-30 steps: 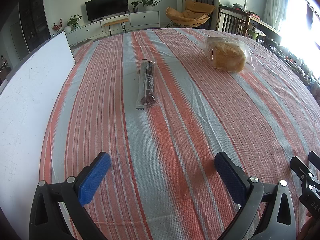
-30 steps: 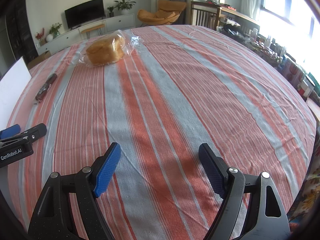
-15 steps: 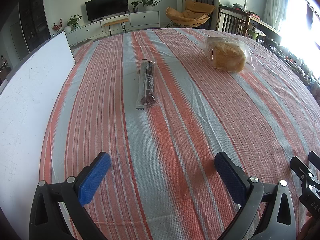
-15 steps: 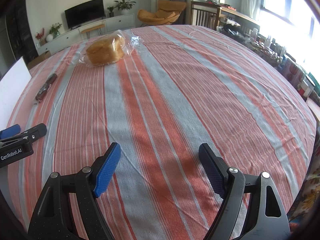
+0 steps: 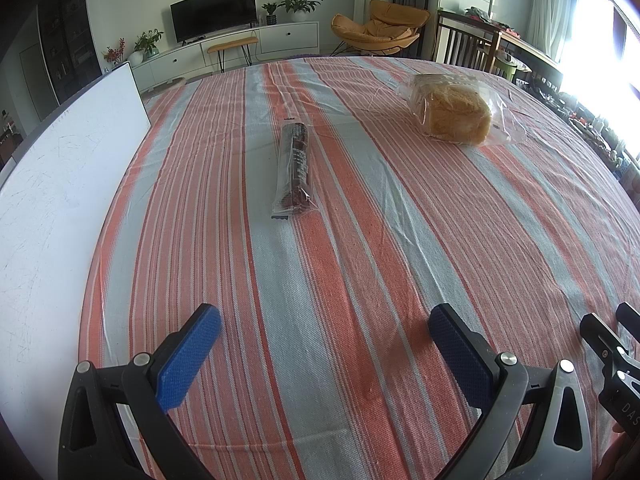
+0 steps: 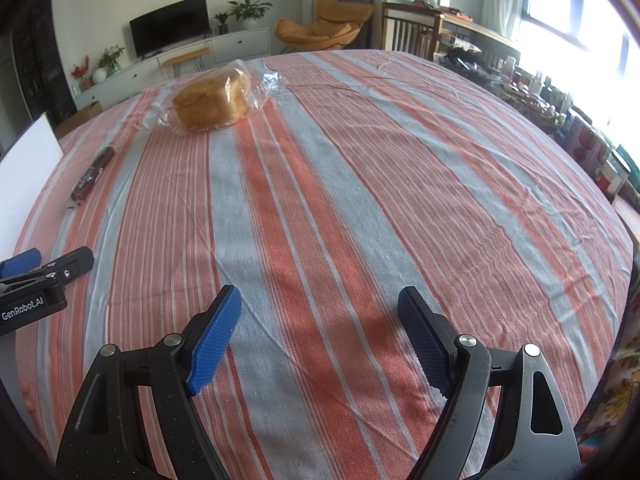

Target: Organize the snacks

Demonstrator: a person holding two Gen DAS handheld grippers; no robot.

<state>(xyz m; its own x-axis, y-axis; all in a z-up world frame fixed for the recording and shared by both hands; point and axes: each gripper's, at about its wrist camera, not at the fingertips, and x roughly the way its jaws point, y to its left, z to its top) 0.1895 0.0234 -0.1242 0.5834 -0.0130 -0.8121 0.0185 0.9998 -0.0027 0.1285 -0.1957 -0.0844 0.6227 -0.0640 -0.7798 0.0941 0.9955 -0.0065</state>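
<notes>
Left wrist: snack stick (image 5: 295,172) lies well beyond spread, empty fingers (image 5: 188,356).

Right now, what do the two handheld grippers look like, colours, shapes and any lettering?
The left gripper and right gripper match: black plastic frames with triangular cut-outs and silver rivets, each carrying two flat fingers faced with knurled blue pads. From the right wrist view, the left gripper's side bears white "GenRobot.AI" lettering. No cables or sleeves show.
</notes>
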